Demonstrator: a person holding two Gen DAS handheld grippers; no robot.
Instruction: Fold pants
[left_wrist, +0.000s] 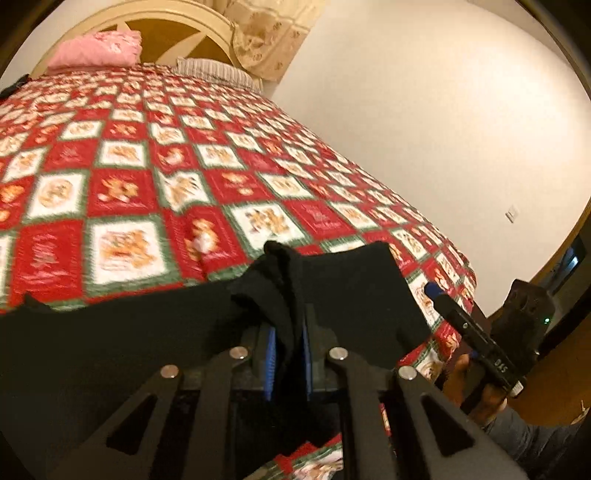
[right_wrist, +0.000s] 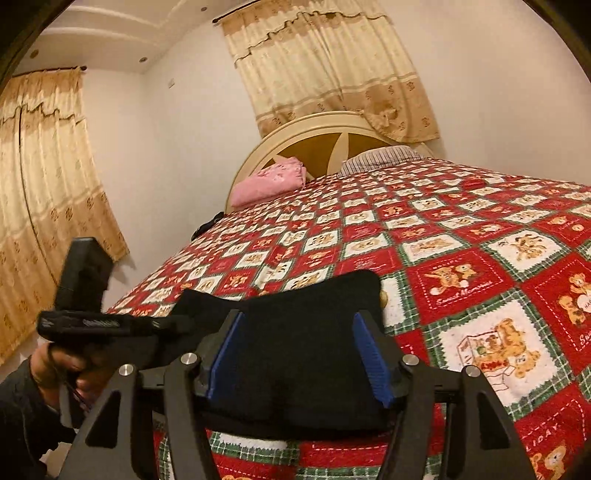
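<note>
Pants (right_wrist: 306, 325) on the quilt (right_wrist: 461, 236) at the bed's foot, pillows (right_wrist: 269, 181) behind

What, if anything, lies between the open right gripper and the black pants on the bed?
Nothing visible does. The right gripper has its jaws open around the black pants on the quilt. The left gripper is shut on the same fabric.

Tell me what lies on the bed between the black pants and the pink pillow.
Only bare quilt: in the right wrist view, nothing rests on the patchwork squares between the black pants and the pink pillow.
</note>
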